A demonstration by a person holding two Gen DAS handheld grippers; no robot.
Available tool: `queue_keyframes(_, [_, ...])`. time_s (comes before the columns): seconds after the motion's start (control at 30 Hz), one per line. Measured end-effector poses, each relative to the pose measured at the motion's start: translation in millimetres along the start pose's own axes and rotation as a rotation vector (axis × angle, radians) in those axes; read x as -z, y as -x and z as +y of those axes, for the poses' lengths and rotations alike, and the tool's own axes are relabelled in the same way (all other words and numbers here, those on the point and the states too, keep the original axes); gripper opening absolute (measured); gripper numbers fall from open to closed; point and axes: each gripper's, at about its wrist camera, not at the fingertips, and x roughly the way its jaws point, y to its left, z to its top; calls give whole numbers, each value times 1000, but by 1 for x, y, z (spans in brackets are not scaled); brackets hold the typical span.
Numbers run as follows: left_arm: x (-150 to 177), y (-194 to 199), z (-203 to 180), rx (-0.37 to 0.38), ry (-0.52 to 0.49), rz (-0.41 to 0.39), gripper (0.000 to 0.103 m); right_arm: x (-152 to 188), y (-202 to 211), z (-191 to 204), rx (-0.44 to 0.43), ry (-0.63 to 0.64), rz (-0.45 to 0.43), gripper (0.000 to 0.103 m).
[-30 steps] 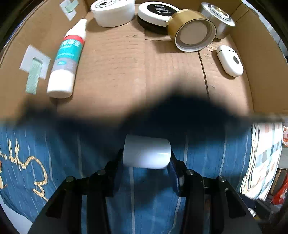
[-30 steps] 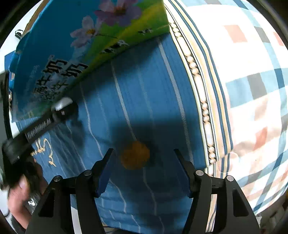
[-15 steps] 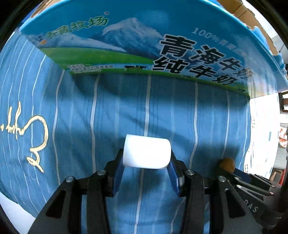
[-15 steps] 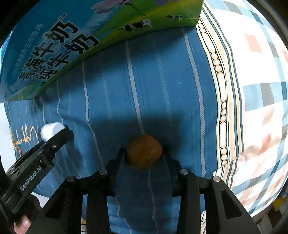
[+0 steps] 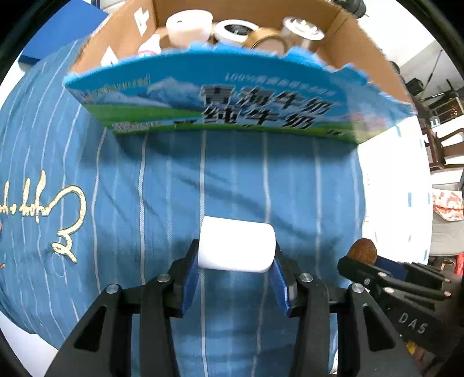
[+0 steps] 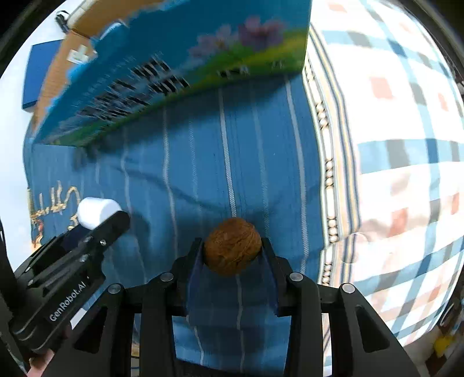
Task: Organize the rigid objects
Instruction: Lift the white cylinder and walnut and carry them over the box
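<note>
My left gripper (image 5: 236, 255) is shut on a white cylinder (image 5: 236, 245), held above the blue striped cloth (image 5: 145, 188). It also shows in the right wrist view (image 6: 95, 211) at the left. My right gripper (image 6: 232, 255) is shut on a brown walnut (image 6: 232, 246), lifted over the same cloth; the walnut shows in the left wrist view (image 5: 362, 250) at the right. The cardboard milk box (image 5: 232, 110) stands ahead of both grippers, holding tape rolls (image 5: 188, 24) and other items.
A plaid cloth (image 6: 391, 145) lies to the right of the blue one. The box's printed blue wall (image 6: 162, 78) faces the grippers. A dark blue flat item (image 6: 37, 78) lies far left. Furniture stands at the right (image 5: 440, 139).
Both grippers have risen and pulled back from the box, each keeping its object. The right gripper closed on the walnut a second ago; the box's inside shows again from the left wrist.
</note>
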Motion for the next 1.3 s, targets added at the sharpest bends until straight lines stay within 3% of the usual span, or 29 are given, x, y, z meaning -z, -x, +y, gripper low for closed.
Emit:
queue_keyframes(0.1, [6,27,-8,21,-3,-42,42,2,24,-1,-10,21,-31,40])
queue_keyframes(0.27, [-40,68,-2,58,-14,-114,42,-1,68,2,-36,49,-91,40])
queue_keyframes(0.43, [-65,114,1,93,-10,-161,42,-13,112,8,-84,64,-155,40])
queue_keyframes(0.63, [-104,131,-1,109,-1,-213,42,-39,139,34,-131,87,-208,40])
queue_keyframes(0.83, [-147,127,5,76,-8,-229,42,-69,146,60,-162,98,-235,40])
queue_keyframes(1.0, [-180,106,11,54,-16,-205,42,-100,138,70,-140,92,-243,40])
queue_keyframes(1.3, [-224,53,22,38,-29,-121,42,-158,87,70,-73,61,-183,40])
